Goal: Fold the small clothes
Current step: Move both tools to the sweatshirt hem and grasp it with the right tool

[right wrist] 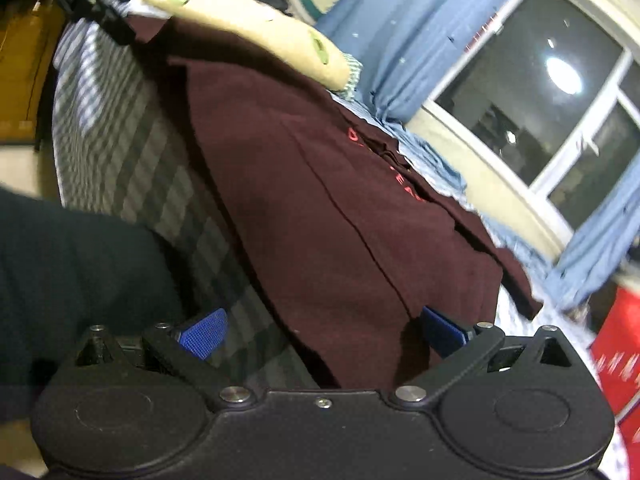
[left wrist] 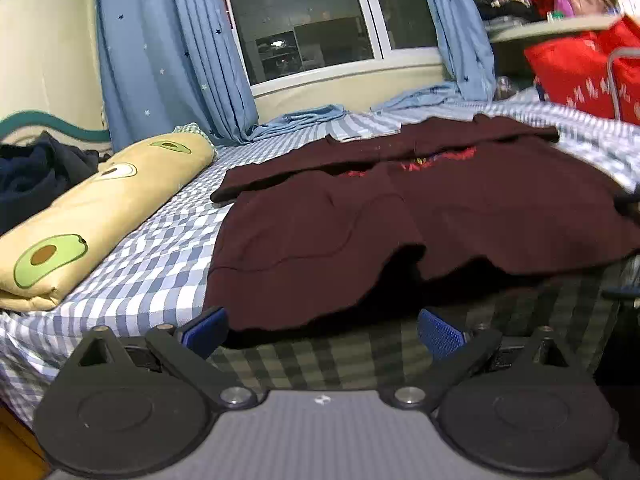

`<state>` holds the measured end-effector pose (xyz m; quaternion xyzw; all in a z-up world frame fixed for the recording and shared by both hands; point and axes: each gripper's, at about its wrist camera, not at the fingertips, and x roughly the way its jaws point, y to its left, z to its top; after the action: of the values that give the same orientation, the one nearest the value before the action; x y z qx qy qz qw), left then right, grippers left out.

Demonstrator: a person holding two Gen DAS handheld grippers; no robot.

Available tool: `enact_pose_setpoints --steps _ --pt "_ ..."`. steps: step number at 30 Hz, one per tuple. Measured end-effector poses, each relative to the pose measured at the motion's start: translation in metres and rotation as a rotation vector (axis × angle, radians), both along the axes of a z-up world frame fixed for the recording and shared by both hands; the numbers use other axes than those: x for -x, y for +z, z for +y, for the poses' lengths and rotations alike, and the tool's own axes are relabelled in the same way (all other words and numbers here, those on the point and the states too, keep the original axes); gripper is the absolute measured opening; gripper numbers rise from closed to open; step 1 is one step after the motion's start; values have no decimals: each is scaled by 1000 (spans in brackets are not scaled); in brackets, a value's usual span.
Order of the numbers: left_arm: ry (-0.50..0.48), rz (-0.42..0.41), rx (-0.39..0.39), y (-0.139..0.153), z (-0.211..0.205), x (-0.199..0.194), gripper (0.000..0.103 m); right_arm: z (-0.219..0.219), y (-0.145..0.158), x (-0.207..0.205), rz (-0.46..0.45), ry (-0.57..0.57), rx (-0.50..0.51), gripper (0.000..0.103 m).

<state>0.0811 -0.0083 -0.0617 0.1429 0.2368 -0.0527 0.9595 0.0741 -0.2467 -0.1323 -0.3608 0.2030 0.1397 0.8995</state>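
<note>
In the left wrist view, the left gripper point(left wrist: 322, 330) sits level and low with its blue pads spread wide and empty, the near hem of the maroon garment point(left wrist: 420, 208) lying just beyond them on the checked bedsheet point(left wrist: 152, 264). In the right wrist view, the right gripper point(right wrist: 322, 334), rolled sideways, also gapes wide, the garment's hem between its pads but ungripped.
</note>
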Motion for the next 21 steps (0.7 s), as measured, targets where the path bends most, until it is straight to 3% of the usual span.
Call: enact_pose_setpoints --steps 4,16,21 --pt "16 -3 -36 -7 -8 7 102 2 -6 -5 -46 -1 66 103" --pt "49 4 -29 -10 -8 9 102 6 -34 -24 -151 -17 274 103" --pt "52 -2 -44 -11 -6 8 102 3 -35 -25 -219 -63 253 102"
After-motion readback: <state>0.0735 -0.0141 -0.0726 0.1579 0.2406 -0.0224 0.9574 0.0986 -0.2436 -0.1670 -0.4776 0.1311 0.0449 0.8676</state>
